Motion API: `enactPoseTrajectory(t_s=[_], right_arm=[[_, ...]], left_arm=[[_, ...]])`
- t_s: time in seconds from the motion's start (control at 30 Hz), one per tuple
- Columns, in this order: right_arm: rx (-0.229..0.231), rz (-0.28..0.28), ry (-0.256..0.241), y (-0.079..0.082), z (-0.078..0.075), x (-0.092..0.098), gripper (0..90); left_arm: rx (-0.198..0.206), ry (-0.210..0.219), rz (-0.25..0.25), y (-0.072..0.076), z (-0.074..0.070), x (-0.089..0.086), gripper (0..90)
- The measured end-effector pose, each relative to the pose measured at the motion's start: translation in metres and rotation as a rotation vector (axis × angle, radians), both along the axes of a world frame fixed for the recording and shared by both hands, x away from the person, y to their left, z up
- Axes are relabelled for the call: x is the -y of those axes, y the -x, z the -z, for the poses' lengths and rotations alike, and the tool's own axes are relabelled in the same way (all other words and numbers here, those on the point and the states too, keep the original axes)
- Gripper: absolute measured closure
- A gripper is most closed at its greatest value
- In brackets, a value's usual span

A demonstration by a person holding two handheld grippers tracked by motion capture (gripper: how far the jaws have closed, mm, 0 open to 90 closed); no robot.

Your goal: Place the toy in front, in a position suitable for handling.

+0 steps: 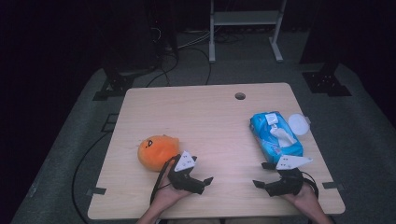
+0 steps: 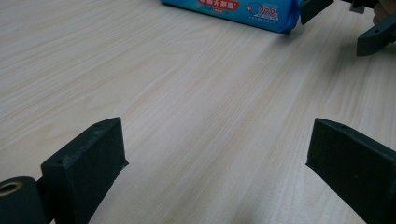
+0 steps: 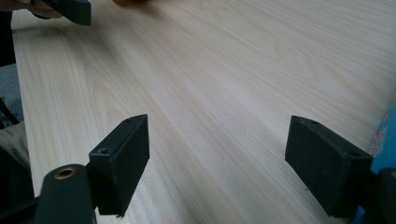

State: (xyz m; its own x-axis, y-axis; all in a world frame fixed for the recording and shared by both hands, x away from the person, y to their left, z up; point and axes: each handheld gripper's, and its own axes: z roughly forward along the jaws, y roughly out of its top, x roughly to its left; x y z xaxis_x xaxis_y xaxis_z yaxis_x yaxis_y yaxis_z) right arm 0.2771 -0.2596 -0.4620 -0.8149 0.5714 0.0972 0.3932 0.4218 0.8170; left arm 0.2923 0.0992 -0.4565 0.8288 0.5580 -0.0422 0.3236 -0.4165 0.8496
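From the high view, both grippers are resting low near the table's (image 1: 205,112) front edge: the left gripper (image 1: 205,183) beside the orange plush toy (image 1: 158,152), the right gripper (image 1: 259,183) just below the blue wipes pack (image 1: 275,136). In the left gripper view, the jaws are standing wide apart and holding nothing; the wipes pack (image 2: 233,9) is lying far ahead. In the right gripper view, the jaws are also gaping empty, with a blue edge of the pack (image 3: 385,135) at the right. I judge nothing is grasped yet; all work is remaining.

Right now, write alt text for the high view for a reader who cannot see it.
Two hand-held black grippers, the left gripper and right gripper, rest open and empty near the front edge of a light wooden table. An orange plush toy lies beside the left one, and a blue wet-wipes pack with its lid flipped open beside the right.
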Motion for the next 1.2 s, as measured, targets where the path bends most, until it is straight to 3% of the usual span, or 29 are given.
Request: enactPoseTrajectory(t_s=[0.27, 0.47, 0.57, 0.8, 0.93, 1.07, 1.2], right_arm=[[-0.003, 0.001, 0.0, 0.0, 0.001, 0.0, 20.8], [-0.004, 0.011, -0.008, 0.001, 0.0, 0.002, 20.7], [-0.007, 0.017, -0.007, 0.001, 0.001, 0.004, 20.7], [-0.01, 0.015, -0.004, 0.002, 0.001, 0.003, 20.7], [-0.008, 0.009, -0.001, 0.002, 0.001, 0.002, 20.7], [-0.011, 0.008, -0.002, 0.002, 0.001, 0.002, 20.7], [-0.01, 0.003, 0.002, 0.002, 0.002, 0.001, 20.7]], left_arm=[[0.028, 0.012, 0.02, 0.0, -0.012, -0.001, 4.0], [0.071, 0.033, 0.027, -0.003, -0.034, -0.013, 4.0], [0.11, 0.042, 0.014, -0.007, -0.048, -0.025, 4.0], [0.156, 0.039, -0.035, -0.016, -0.073, -0.06, 3.7], [0.19, 0.014, -0.06, -0.022, -0.076, -0.078, 3.5], [0.186, -0.026, -0.094, -0.031, -0.073, -0.106, 3.8], [0.179, -0.026, -0.104, -0.035, -0.07, -0.122, 4.2]])
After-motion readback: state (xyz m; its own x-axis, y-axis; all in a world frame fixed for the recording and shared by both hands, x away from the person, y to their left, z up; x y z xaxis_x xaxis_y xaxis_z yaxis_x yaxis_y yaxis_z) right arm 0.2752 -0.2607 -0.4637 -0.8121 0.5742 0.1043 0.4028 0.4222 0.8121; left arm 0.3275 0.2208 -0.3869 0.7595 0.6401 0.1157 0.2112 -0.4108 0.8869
